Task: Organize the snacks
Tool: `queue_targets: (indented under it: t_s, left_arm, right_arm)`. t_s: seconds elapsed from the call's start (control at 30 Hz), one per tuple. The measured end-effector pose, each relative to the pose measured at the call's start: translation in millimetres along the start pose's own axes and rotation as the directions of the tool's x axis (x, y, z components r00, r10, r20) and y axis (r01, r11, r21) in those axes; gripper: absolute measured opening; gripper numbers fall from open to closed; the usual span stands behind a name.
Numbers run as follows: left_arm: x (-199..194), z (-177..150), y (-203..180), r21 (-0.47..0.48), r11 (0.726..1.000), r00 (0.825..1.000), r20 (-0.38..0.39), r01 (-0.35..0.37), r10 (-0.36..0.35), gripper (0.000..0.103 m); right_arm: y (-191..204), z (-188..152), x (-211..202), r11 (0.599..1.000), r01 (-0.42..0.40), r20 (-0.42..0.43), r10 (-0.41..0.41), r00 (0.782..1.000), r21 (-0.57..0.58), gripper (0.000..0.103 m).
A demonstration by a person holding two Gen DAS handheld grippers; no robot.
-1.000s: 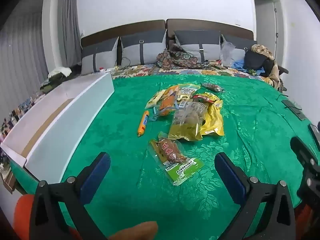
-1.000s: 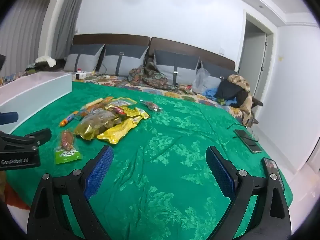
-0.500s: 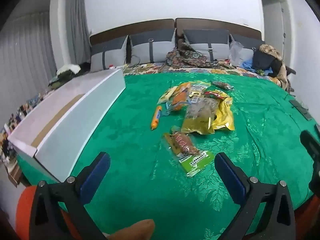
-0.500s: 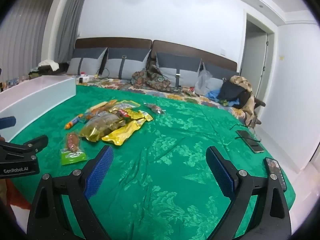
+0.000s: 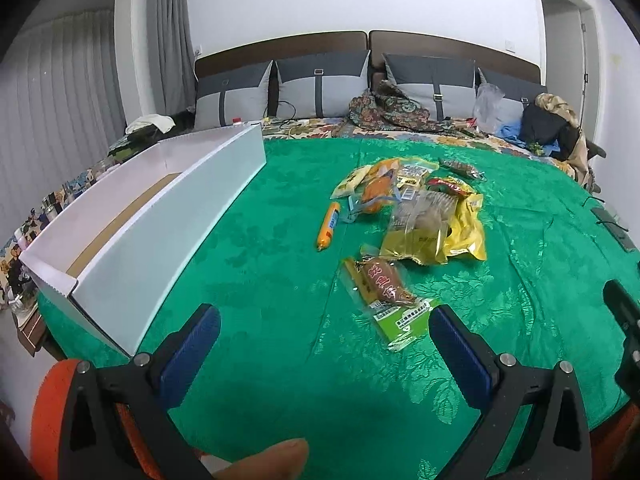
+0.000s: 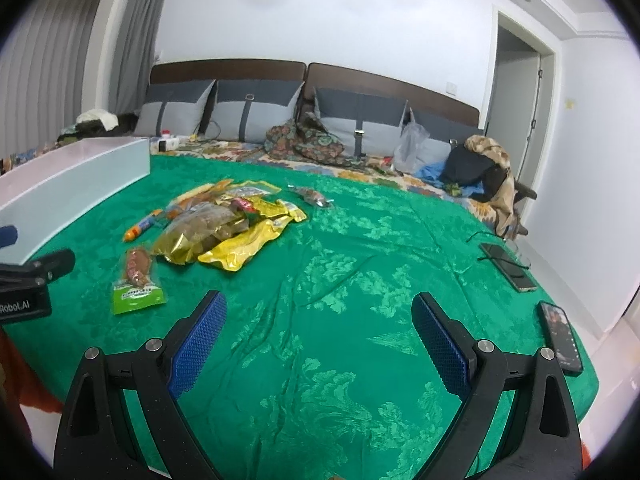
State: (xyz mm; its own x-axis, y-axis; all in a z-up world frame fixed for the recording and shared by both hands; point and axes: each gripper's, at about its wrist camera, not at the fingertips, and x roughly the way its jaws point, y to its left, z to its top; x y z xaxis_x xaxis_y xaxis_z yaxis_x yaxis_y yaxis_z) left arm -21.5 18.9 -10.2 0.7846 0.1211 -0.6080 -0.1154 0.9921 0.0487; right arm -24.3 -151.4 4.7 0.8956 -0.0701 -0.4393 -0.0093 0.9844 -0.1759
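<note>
A heap of snack packets lies on a green bedspread (image 5: 260, 280): a yellow bag (image 5: 466, 228), a clear gold-edged bag (image 5: 420, 232), an orange sausage stick (image 5: 329, 226) and a green-ended meat packet (image 5: 390, 296) nearest me. A long white box (image 5: 168, 216) stands open to their left. My left gripper (image 5: 324, 344) hovers open just short of the green-ended packet, nothing between its blue pads. My right gripper (image 6: 320, 340) is open over bare bedspread, right of the same heap (image 6: 224, 228) and the green-ended packet (image 6: 138, 284).
Two phones (image 6: 560, 336) (image 6: 508, 266) lie at the bed's right edge. Pillows (image 5: 320, 88), a patterned cloth (image 5: 388, 108) and a dark bag (image 5: 548, 128) line the headboard. The left gripper's body (image 6: 28, 284) shows at the right wrist view's left edge.
The left wrist view has swung left and pulled back a little, so the white box fills more of the frame. The right gripper shifted slightly. Both stay open, and the snacks have not moved.
</note>
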Motion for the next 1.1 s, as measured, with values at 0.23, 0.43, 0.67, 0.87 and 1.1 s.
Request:
queue_targets:
  t_s: [0.23, 0.43, 0.67, 0.87, 1.1]
  left_arm:
    - [-0.4, -0.4, 3.0, 0.007, 1.0, 1.0, 0.012, -0.008, 0.008, 0.103]
    - [-1.1, 0.0, 2.8, 0.012, 1.0, 1.0, 0.016, -0.011, 0.01, 0.103]
    - [-3.2, 1.1, 5.0, 0.011, 1.0, 1.0, 0.021, -0.016, 0.016, 0.103]
    - [-4.6, 0.5, 4.3, 0.022, 1.0, 0.999, 0.031, -0.017, 0.017, 0.103]
    - [-2.9, -0.5, 3.9, 0.028, 0.999, 0.999, 0.028, -0.02, 0.019, 0.103]
  right_arm:
    - [-0.8, -1.3, 2.5, 1.0, 0.0, -0.005, 0.0, 1.0, 0.001, 0.096]
    - [1.0, -1.2, 0.3, 1.0, 0.001, 0.008, -0.001, 1.0, -0.011, 0.096]
    - [1.0, -1.2, 1.4, 1.0, 0.001, 0.006, -0.001, 1.0, -0.011, 0.096]
    - [-0.1, -0.4, 0.1, 1.0, 0.0, 0.013, 0.0, 1.0, -0.01, 0.096]
    - [0.3, -0.5, 0.2, 1.0, 0.001, 0.013, -0.001, 1.0, -0.01, 0.096]
